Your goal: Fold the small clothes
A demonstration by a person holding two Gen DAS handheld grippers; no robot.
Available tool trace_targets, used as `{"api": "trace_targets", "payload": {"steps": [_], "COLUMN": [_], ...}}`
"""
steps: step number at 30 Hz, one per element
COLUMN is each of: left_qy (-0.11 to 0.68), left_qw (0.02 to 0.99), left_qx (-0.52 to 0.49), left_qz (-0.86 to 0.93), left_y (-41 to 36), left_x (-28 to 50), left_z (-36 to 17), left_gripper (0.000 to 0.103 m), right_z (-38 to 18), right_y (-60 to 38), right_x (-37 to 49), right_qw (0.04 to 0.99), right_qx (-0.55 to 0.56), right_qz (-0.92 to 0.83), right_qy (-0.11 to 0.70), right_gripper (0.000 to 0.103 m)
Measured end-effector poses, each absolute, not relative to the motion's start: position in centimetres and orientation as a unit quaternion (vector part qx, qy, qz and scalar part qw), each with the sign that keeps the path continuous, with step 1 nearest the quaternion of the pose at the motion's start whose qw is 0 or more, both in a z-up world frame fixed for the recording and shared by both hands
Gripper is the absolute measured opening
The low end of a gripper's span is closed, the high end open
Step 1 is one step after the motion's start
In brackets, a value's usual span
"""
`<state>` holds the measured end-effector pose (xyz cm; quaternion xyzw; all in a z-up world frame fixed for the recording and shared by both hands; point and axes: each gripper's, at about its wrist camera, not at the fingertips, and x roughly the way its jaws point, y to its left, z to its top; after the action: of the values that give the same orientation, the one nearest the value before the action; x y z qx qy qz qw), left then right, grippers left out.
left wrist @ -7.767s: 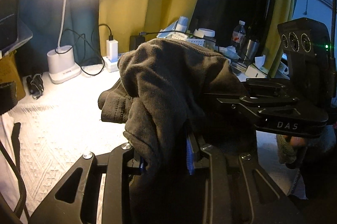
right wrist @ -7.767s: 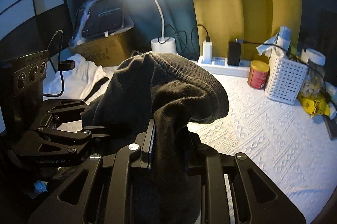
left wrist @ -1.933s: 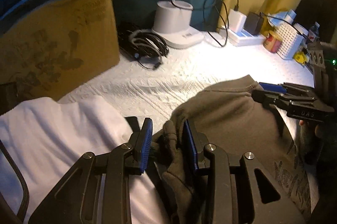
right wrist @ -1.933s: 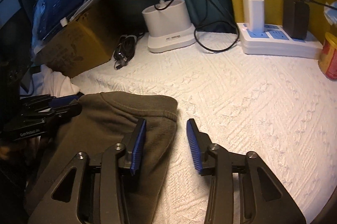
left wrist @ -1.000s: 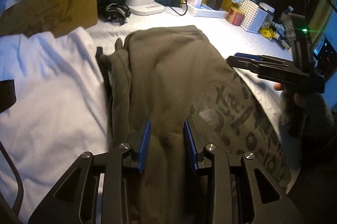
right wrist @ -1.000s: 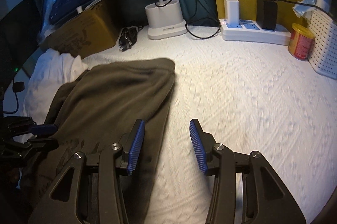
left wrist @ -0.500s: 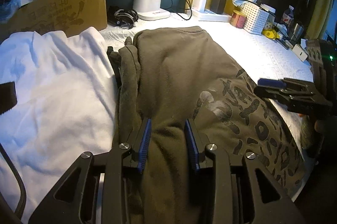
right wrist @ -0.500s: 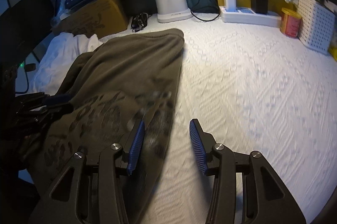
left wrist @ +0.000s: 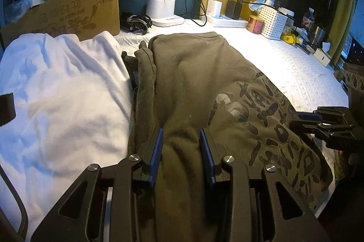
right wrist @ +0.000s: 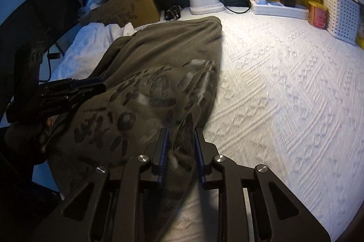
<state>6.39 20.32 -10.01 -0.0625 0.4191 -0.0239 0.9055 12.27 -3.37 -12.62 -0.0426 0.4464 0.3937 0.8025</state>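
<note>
An olive-brown shirt (left wrist: 193, 73) with a dark print lies spread lengthwise on the white textured cover (right wrist: 284, 94). My left gripper (left wrist: 181, 142) is at the shirt's near left part, and a raised ridge of its cloth fills the gap between the blue pads. My right gripper (right wrist: 180, 139) is at the shirt's (right wrist: 159, 55) near right edge. Its jaws are closing, and a fold of printed cloth is pinched between them. Each gripper shows in the other's view: the right gripper (left wrist: 304, 119) at the right edge, the left gripper (right wrist: 91, 85) at the left.
A crumpled white garment (left wrist: 56, 94) lies left of the shirt. Behind it stands a cardboard box (left wrist: 68, 12). Along the back are a lamp base (left wrist: 162, 10), a power strip (right wrist: 279, 8), a red tin (right wrist: 317, 14) and a white basket (right wrist: 341, 14).
Both grippers drew back along the shirt toward its near end. The right jaws, wide and mostly over the bare cover before, have narrowed onto the shirt's right edge.
</note>
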Motion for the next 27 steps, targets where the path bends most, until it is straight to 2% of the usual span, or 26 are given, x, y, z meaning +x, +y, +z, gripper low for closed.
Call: {"api": "trace_targets", "payload": {"steps": [9, 11, 12, 13, 27], "left_qy": [0.413, 0.404, 0.402, 0.398, 0.396], "left_qw": [0.908, 0.911, 0.912, 0.914, 0.915], "left_qx": [-0.069, -0.069, -0.067, -0.064, -0.038], "left_qz": [0.026, 0.032, 0.036, 0.044, 0.067], "left_y": [18.8, 18.0, 17.8, 17.3, 11.9], "left_x": [4.3, 3.4, 3.2, 2.9, 1.7], "left_z": [-8.8, -8.3, -8.2, -8.0, -8.0], "left_gripper": [0.039, 0.048, 0.058, 0.064, 0.064], "right_z": [-12.6, -12.8, -12.7, -12.7, -12.2], "right_y": [-5.2, -5.6, -5.8, -5.9, -10.3], "right_x": [10.7, 10.4, 10.2, 10.0, 7.9], "right_qw": [0.782, 0.772, 0.768, 0.766, 0.781], "right_qx": [-0.019, -0.014, -0.015, -0.016, -0.042], "right_qz": [0.421, 0.435, 0.441, 0.445, 0.433], "right_qy": [0.459, 0.464, 0.464, 0.464, 0.448], "right_gripper": [0.024, 0.024, 0.024, 0.024, 0.024]}}
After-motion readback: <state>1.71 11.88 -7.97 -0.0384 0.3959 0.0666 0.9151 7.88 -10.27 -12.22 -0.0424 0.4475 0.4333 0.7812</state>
